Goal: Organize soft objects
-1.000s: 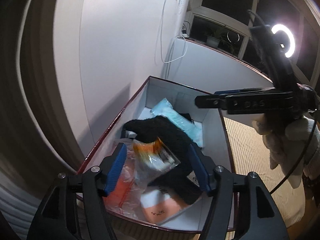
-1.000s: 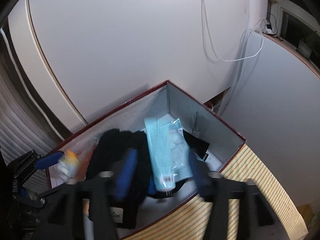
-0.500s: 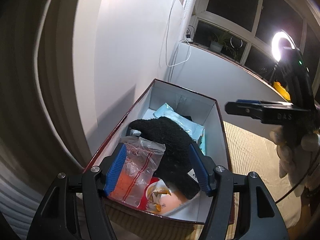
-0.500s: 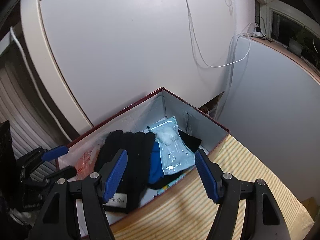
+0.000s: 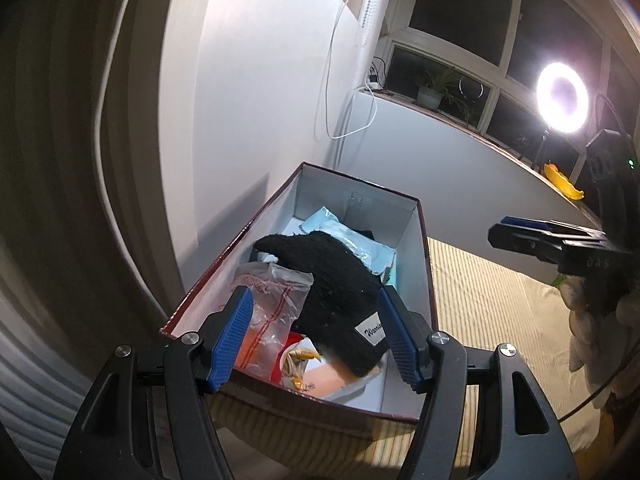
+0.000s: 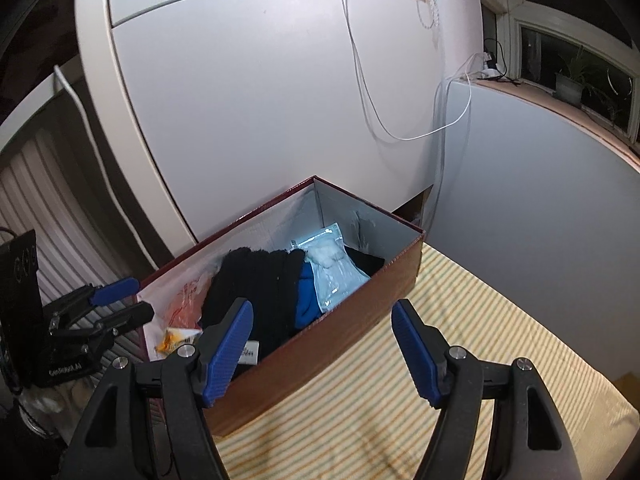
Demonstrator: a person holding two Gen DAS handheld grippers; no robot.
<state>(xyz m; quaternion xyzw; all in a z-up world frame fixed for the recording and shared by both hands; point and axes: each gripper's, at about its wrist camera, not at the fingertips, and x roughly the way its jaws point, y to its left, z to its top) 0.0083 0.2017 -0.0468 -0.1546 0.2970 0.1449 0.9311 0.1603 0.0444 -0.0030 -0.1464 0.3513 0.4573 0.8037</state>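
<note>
A dark red cardboard box (image 5: pixel 425 264) with a white inside stands on a striped cloth. In it lie a black knit hat (image 5: pixel 336 280), a light blue plastic packet (image 5: pixel 360 244), a clear bag (image 5: pixel 276 300) with red print and a small snack packet (image 5: pixel 298 364). My left gripper (image 5: pixel 316 336) is open and empty, above the box's near end. My right gripper (image 6: pixel 322 350) is open and empty, over the box's (image 6: pixel 348 316) long side. The hat (image 6: pixel 256 280), the blue packet (image 6: pixel 336 268) and a blue cloth (image 6: pixel 306 300) show there too.
White cabinet panels (image 6: pixel 260 100) stand right behind the box. A white cable (image 5: pixel 340 80) hangs down the wall. A ring light (image 5: pixel 562 98) glares at the right. The striped cloth (image 6: pixel 460 360) stretches right of the box. The other gripper (image 6: pixel 100 316) is at the box's left end.
Both grippers have drawn back and up from the box. The clear bag and the blue packet, held a second ago, now lie in the box. Both grippers are open and empty.
</note>
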